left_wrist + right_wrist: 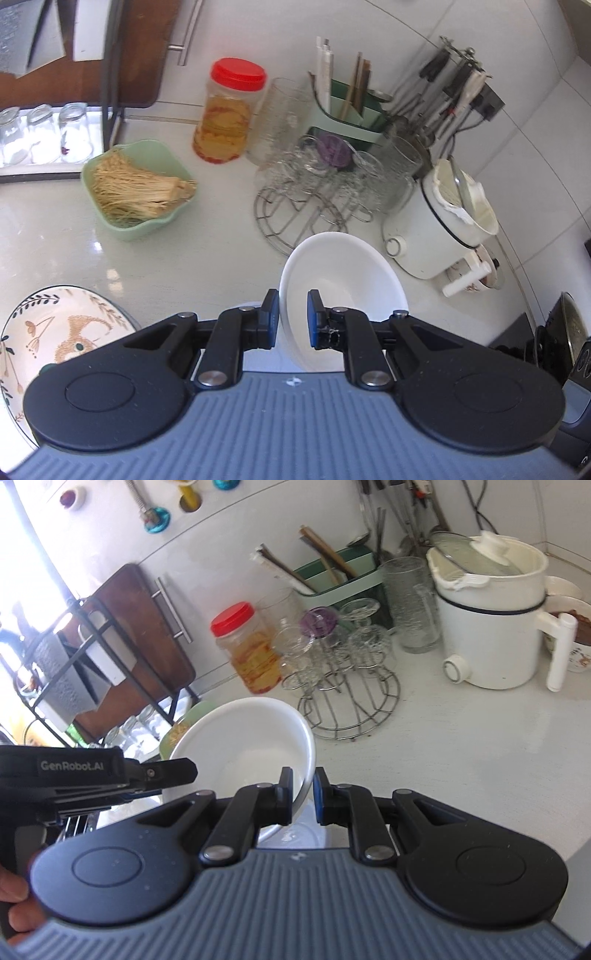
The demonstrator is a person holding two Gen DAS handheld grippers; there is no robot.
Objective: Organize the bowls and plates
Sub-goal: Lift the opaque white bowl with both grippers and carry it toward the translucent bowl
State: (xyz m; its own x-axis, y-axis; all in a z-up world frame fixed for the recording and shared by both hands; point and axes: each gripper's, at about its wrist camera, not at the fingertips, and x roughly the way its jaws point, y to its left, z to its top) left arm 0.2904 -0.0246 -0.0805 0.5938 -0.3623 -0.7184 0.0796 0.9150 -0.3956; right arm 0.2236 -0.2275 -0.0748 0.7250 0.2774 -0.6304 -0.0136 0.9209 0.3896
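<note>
Two grippers are gripping one white bowl [343, 280] above the counter [184, 258]: left gripper [292, 319] and right gripper [302, 797], jaws nearly closed, each pinching opposite rims. Patterned plate [55, 325] is sitting lower left.

- We see a plain white bowl [343, 273], glossy and empty, lifted clear of the white counter [184, 254] and tipped steeply, so its open side faces the wall and the wire glass rack. The same white bowl [243, 738] is pinched at its rim on two opposite sides.
- We also see a patterned plate [62, 325] at the counter's near left corner, white with green leaf sprigs round the rim and an orange-brown drawing in the middle. It lies flat, partly hidden in the left wrist view.
- A pale green square bowl [136, 184] stands upright further back on the left, filled with enoki mushrooms.
</note>
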